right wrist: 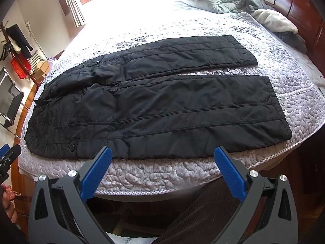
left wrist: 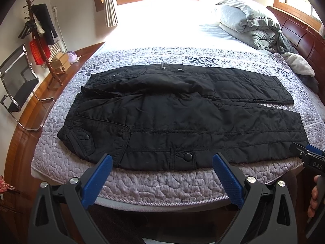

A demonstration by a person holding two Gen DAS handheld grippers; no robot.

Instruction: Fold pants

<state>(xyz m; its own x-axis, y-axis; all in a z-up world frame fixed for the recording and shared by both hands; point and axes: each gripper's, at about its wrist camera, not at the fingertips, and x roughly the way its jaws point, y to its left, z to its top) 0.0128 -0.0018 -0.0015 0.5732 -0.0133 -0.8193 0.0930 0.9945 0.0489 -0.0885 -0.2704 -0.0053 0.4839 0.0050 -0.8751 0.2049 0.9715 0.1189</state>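
Note:
Black quilted pants [left wrist: 178,118] lie flat across the bed, waist to the left and both legs running right, side by side with a narrow gap between them. They also show in the right wrist view [right wrist: 162,105]. My left gripper [left wrist: 162,160] is open and empty, just short of the pants' near edge by the snap pocket. My right gripper [right wrist: 162,152] is open and empty, just short of the near leg's lower edge. The right gripper also shows at the right edge of the left wrist view [left wrist: 306,154].
The bed has a lilac quilted cover [left wrist: 162,185] and a wooden frame [left wrist: 26,126]. A folded grey duvet [left wrist: 245,22] and blankets lie at the headboard [left wrist: 300,34]. A chair [left wrist: 16,85] and coat stand [left wrist: 38,32] are at the left.

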